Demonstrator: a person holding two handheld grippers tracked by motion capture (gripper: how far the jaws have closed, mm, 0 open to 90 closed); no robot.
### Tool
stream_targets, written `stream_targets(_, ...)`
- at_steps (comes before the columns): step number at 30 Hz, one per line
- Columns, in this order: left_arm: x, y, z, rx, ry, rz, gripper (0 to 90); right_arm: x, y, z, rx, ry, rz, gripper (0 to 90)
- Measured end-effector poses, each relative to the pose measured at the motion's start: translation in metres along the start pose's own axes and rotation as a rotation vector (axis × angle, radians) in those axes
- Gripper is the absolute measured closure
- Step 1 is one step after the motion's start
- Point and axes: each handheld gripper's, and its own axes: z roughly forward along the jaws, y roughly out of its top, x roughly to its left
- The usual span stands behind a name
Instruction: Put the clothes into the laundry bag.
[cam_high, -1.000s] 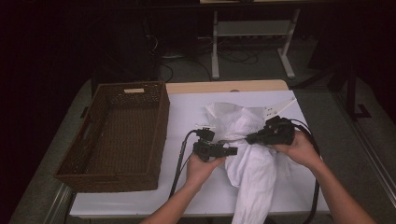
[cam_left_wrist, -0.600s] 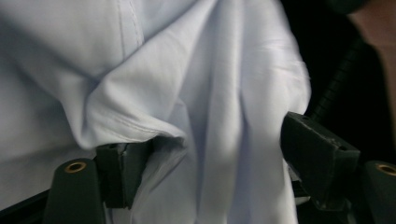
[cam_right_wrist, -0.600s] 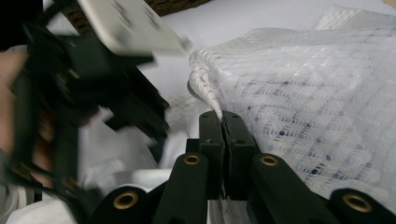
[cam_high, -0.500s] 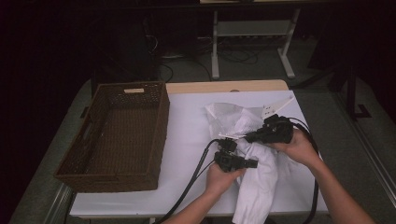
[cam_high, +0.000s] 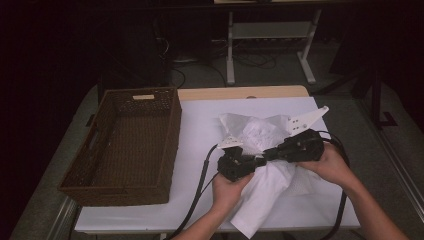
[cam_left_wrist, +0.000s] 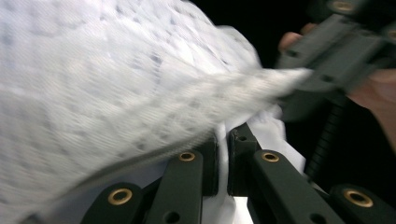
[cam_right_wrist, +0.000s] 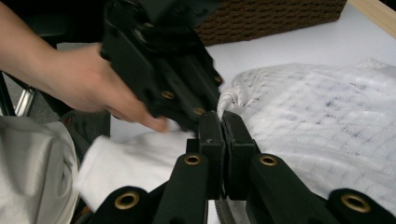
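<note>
White cloth overhangs the table's near edge.

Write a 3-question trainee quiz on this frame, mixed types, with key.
1. True or false: the white cloth lies inside the wicker basket.
2. What is clamped in the left claw? A) cable B) white cloth C) nothing
3. Fill in: the right claw is ___ on the cloth.

Key: 1 false, it lies on the table beside the basket. 2 B; the jaws have just been closing on a fold. 3 shut.
</note>
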Motion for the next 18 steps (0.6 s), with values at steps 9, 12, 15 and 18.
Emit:
stream_targets(9,0.055,-0.007,0.039,0.052,0.12,-0.133,80.7,-0.038,-0.028,0.017,0.057,-0.072,0.149,87.4)
stream_targets(12,0.053,-0.006,0.03,0.104,0.13,-0.111,69.2,-0.043,-0.032,0.017,0.058,-0.078,0.167,87.3)
stream_targets(15,0.049,-0.008,0.016,0.146,0.135,-0.096,51.9,-0.041,-0.03,0.016,0.049,-0.085,0.159,87.2)
stream_targets(18,0.045,-0.01,0.004,0.175,0.105,-0.117,41.0,-0.041,-0.029,0.017,0.052,-0.09,0.158,87.2)
